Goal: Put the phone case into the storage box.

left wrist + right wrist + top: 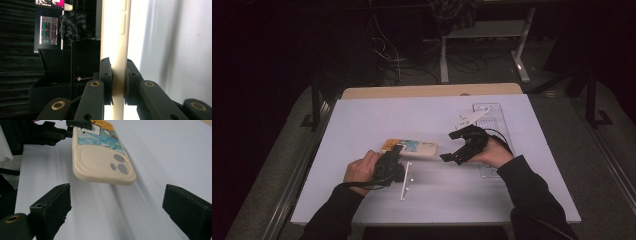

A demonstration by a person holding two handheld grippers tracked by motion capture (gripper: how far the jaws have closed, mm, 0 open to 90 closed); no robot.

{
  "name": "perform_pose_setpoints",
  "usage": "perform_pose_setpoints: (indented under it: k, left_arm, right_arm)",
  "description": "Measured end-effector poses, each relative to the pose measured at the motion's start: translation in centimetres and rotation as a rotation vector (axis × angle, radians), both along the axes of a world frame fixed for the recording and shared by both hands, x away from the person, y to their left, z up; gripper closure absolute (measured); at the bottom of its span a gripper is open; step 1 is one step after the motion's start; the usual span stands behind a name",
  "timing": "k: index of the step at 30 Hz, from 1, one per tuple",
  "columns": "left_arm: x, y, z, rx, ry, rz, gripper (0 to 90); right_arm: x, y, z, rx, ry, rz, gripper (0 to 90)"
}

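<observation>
The left gripper [396, 155] pinches one end of the cream rubbery phone case with a printed sea picture [409, 147], lifted just above the white surface [362, 120], so the spread right gripper [457, 145] must likely close on its free end.

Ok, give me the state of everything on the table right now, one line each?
Phone case: lifted off the table, gripped at one end.
Left gripper: shut on the phone case.
Right gripper: open, holding nothing, facing the case.
Clear plastic package: flat on the table.
White strip: flat on the table.
</observation>
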State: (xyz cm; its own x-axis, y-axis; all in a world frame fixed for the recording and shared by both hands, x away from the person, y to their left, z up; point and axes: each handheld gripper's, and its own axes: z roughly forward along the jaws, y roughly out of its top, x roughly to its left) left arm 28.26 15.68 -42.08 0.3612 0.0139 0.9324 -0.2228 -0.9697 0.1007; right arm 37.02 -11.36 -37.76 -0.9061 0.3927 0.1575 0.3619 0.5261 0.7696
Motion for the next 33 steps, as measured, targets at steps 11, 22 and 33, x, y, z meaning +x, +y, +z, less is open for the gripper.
perform_pose_setpoints:
  k: [11,22,33]
  left_arm:
    - [0.2,0.2,0.1,-0.038,0.037,0.016,80.0]
    - [0.7,0.6,0.3,-0.127,0.118,0.058,80.0]
    - [1.2,0.8,0.6,-0.225,0.188,0.096,80.0]
  right_arm:
    - [-0.1,-1.0,-0.8,-0.009,0.012,-0.020,7.8]
    - [-0.1,-0.9,-0.8,-0.014,0.014,-0.021,7.9]
    - [-0.1,-0.8,-0.8,-0.016,0.014,-0.015,8.0]
